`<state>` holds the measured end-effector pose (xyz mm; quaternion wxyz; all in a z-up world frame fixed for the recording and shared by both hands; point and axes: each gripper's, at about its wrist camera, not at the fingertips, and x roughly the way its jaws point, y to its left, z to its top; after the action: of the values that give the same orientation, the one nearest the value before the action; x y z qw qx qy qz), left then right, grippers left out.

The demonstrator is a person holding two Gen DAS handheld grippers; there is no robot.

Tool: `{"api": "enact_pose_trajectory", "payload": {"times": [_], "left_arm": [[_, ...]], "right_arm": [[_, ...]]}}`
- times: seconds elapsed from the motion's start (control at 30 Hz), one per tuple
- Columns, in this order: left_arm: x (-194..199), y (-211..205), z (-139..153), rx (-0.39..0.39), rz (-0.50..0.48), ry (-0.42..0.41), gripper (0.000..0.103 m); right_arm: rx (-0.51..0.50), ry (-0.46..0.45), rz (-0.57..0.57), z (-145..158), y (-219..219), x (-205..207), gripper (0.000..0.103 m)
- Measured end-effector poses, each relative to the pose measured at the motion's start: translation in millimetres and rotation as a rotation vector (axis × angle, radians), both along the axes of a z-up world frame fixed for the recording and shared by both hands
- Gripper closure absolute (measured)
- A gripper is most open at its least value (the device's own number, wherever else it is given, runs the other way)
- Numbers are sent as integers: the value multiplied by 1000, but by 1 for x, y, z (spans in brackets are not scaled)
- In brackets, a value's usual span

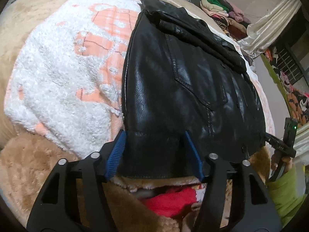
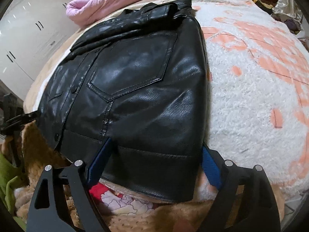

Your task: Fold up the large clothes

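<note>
A black leather jacket (image 1: 183, 81) lies flat on a white and peach fleece blanket (image 1: 63, 73), collar at the far end. My left gripper (image 1: 154, 133) has its blue pads against the jacket's near left hem corner; the leather fills the gap and is creased beside the right pad. In the right wrist view the jacket (image 2: 139, 89) shows its chest pocket, and my right gripper (image 2: 156, 143) stands wide over the near right hem corner. Its left pad lies over the leather. Its right pad (image 2: 211, 166) stands just off the jacket's edge.
A tan fuzzy blanket (image 1: 29, 160) and red floral cloth (image 2: 119, 201) bunch at the bed's near edge. A pink padded garment (image 2: 108, 2) lies at the far side, white cupboards (image 2: 25, 38) behind it. Piled clothes (image 1: 222, 9) sit far right. A hand with a green sleeve (image 1: 283, 189) holds the other gripper.
</note>
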<state>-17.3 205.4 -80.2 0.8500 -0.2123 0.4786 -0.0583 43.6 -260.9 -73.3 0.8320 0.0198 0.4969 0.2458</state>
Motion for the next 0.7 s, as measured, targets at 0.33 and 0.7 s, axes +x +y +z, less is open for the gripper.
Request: {"api": "enact_pose_trajectory", "payload": {"times": [0.33, 0.7], "left_arm": [[-9, 3, 12, -64, 26, -79, 97], [-33, 24, 83, -119, 53, -282, 99]], "right_arm": [[84, -41, -28, 25, -12, -13, 83], [228, -198, 22, 93, -19, -44, 91]]}}
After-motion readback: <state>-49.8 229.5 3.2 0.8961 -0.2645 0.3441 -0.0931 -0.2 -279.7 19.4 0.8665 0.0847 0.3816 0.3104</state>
